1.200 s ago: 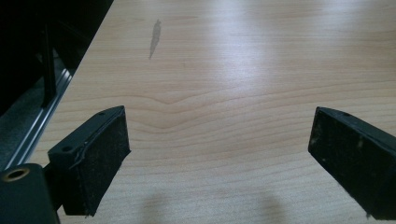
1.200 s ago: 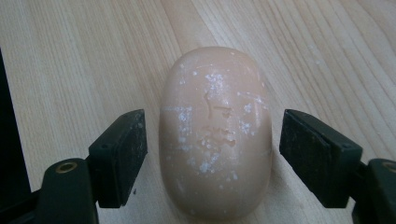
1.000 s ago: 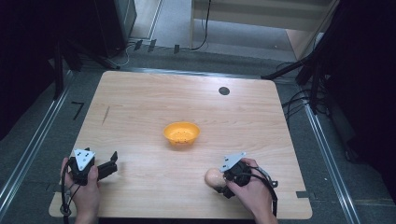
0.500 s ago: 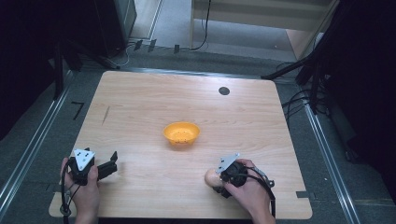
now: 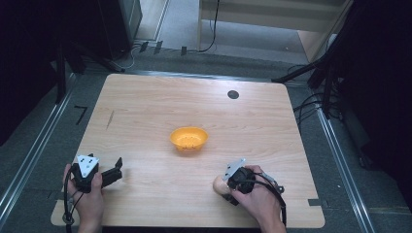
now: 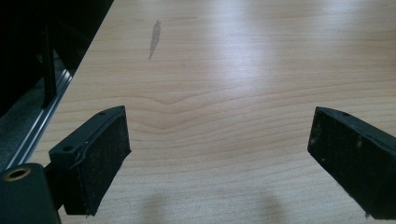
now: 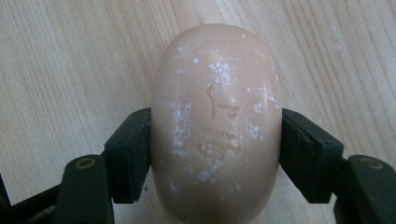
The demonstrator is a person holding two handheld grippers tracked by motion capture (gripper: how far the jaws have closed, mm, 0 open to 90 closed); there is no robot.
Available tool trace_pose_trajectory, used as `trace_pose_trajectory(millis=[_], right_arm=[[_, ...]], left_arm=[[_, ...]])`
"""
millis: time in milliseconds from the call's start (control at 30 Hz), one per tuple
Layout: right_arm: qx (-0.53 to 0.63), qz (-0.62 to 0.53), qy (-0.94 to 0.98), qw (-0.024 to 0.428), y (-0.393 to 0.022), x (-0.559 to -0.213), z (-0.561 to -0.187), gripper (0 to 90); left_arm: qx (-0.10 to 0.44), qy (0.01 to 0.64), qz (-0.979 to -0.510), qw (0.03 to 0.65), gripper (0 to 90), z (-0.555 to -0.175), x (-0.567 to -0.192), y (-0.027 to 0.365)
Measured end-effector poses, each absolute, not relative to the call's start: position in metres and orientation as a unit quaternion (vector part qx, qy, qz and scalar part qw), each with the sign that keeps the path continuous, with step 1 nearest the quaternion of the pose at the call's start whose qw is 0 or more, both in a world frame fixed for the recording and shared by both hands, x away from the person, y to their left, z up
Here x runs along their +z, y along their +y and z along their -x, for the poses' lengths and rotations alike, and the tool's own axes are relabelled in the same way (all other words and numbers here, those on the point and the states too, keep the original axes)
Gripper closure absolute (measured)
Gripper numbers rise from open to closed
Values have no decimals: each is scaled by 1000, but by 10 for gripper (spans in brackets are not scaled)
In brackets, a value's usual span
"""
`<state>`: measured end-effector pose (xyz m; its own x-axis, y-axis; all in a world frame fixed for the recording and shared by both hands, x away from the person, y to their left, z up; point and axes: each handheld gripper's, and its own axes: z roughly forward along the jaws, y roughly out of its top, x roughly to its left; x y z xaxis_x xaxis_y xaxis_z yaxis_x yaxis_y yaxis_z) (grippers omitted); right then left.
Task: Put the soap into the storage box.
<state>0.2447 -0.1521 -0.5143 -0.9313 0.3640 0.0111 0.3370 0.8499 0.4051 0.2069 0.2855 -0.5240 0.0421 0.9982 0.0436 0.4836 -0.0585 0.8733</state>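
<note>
Both hands low at near edge; right tool (image 7: pixel 215 140) just clamped onto soap (image 7: pixel 215 126), left tool (image 6: pixel 219 154) wide.

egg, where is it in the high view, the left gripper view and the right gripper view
High view: the egg lies at the table's near right, at the right hand-held gripper.
Left gripper view: bare wooden table between open jaws, no egg in that picture.
Right gripper view: the egg fills the centre, clamped between the jaws.
Shared landmark: the pale wood grain of the table.
</note>
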Motion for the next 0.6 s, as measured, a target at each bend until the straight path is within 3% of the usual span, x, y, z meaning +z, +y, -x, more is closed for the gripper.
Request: trace_pose_trajectory(millis=[600], right_arm=[[224, -169, 959, 27, -159, -514, -249, 335]], left_arm=[[362, 589, -630, 354, 60, -207, -524, 286]])
